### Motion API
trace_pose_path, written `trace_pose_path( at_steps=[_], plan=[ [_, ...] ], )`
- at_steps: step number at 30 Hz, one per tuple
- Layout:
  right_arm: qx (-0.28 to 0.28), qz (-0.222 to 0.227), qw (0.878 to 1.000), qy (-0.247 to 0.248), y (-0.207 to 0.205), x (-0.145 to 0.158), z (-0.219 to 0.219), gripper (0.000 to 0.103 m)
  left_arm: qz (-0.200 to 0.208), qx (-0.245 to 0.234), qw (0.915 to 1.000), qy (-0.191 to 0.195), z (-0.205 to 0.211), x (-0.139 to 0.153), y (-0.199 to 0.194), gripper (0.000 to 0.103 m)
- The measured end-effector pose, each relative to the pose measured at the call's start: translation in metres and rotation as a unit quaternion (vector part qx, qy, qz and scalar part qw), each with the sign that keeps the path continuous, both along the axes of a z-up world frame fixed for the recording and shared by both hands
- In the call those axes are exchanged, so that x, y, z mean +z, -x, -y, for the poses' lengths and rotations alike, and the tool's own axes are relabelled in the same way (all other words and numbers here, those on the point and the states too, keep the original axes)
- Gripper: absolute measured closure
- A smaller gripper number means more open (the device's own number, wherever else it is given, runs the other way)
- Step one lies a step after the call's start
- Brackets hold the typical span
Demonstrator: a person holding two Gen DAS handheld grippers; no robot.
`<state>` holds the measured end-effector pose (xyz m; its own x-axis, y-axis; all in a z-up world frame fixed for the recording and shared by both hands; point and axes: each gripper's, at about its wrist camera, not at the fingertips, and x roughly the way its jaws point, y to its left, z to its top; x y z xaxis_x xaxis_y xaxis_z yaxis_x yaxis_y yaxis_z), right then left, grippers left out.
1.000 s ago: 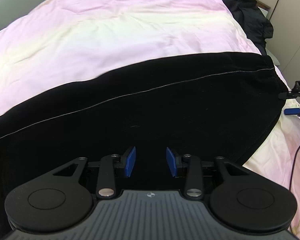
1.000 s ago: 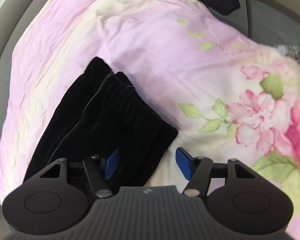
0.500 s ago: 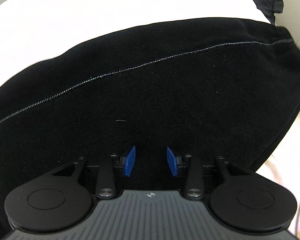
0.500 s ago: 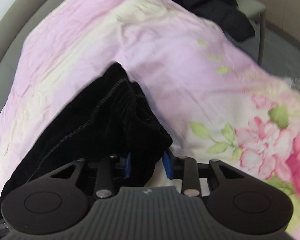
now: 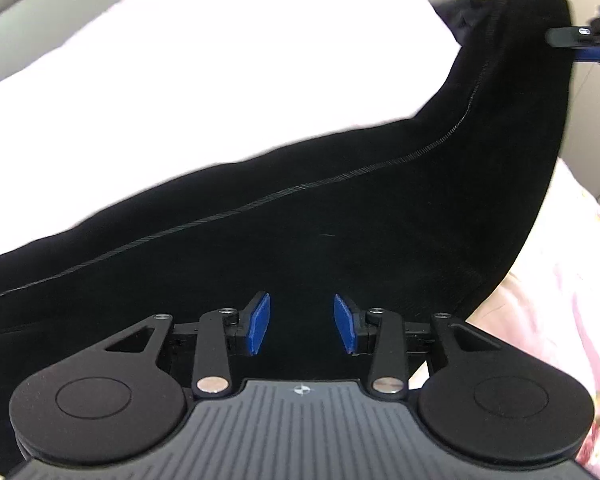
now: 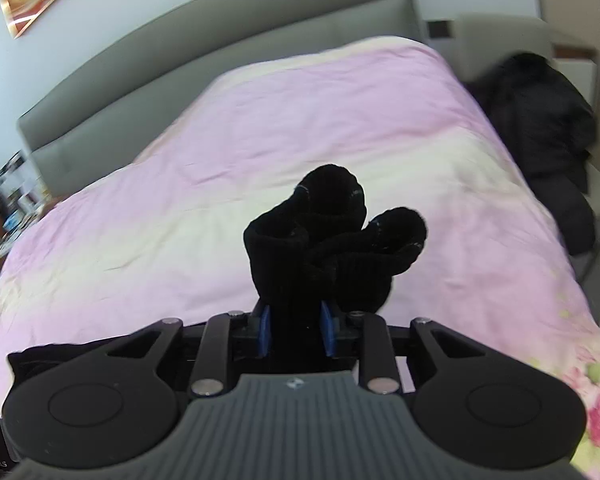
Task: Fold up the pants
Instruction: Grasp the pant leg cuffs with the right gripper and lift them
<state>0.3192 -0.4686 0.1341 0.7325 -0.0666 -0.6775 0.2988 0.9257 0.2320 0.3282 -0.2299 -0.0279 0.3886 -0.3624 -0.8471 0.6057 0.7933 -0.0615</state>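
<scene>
Right gripper [image 6: 296,330] raised above bedspread [image 6: 300,128], jaws clamped on bunched black pants [image 6: 332,240]; left gripper [image 5: 301,323] low over them, jaws apart.

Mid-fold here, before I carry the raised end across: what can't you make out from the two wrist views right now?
- Left wrist view: the bedspread is overexposed, so wrinkles don't show.
- Left wrist view: the pants run off the left edge; that end is unseen.
- Left wrist view: the left gripper is open over cloth; contact is unclear.
- Right wrist view: the right gripper clamps bunched cloth; which layers, I cannot tell.
</scene>
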Motion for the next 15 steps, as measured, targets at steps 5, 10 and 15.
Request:
trace_pose_path(
  at_steps=[5, 10, 15],
  plan=[
    [0.068, -0.008, 0.998, 0.010, -0.039, 0.002, -0.095, 0.085, 0.005, 0.027, 0.9993, 0.025, -0.069, 0.025, 0.001, 0.057],
    [0.132, -0.052, 0.990, 0.012, -0.074, -0.041, -0.187, 0.086, -0.001, 0.053, 0.9979, 0.037, -0.126, 0.022, -0.002, 0.056],
    [0.175, -0.120, 0.977, 0.010, -0.095, -0.115, -0.252, 0.086, -0.024, 0.075, 0.9959, 0.043, -0.175, 0.007, -0.009, 0.056]
  ],
)
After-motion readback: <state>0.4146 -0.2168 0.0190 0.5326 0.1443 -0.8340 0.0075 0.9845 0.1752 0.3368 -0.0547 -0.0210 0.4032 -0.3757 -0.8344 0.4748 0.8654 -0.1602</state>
